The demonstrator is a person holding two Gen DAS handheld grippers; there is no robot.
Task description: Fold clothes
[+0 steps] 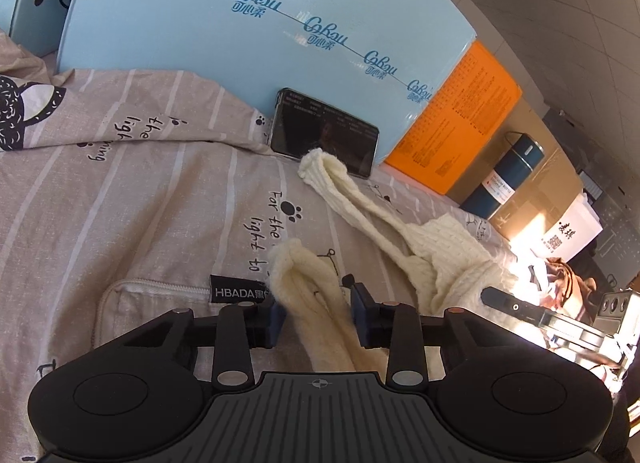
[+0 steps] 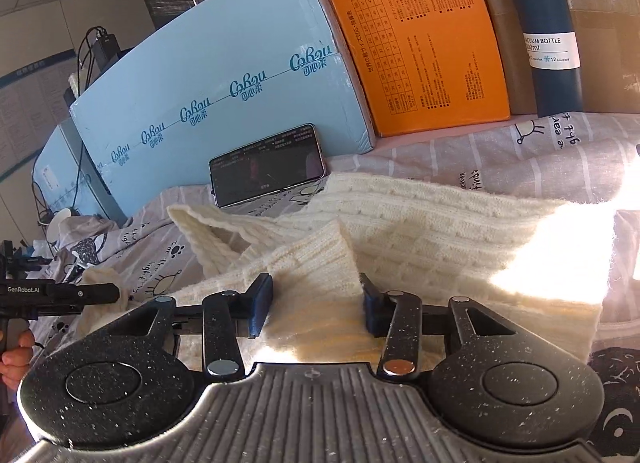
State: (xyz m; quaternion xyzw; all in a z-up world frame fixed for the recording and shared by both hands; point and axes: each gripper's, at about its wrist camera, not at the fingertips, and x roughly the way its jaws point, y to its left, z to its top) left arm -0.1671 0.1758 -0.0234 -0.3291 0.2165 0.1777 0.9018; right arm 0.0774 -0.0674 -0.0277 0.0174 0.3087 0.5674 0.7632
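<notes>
Cream knit sweater [image 2: 420, 231] spread across a bed, on a pinkish-grey striped sheet [image 1: 120, 191] printed with paw marks and handwriting.

Left hand-held gripper [image 1: 318, 313] low over the sheet, blue pads wide apart, straddling one rolled cream sleeve [image 1: 312, 303]; pads beside the knit on either side, not pinching it. Second sleeve [image 1: 352, 195] running away to the far side, cuff lying just in front of a phone [image 1: 324, 135]. Both sleeves joining the bunched body of the garment on the right, partly washed out by a bright sun patch. Black "HBADA" label [image 1: 240, 291] and a zipped seam on the sheet just left of the near sleeve.

Right hand-held gripper [image 2: 316, 303] over the near edge of the sweater body, pads spread wide with a raised fold of knit between them; contact with the fabric hard to judge, no firm squeeze visible. Other gripper's black body, marked "GenRobot.AI", entering from the left edge of the right wrist view, fingers of a hand [image 2: 16, 359] below it.

Farther back, phone propped on its long side against a pale blue carton [image 2: 224, 91] printed "CoRou". Orange box [image 2: 416, 43] to the right of the carton, then a dark blue vacuum bottle [image 2: 548, 23] standing upright beside a brown cardboard box.
</notes>
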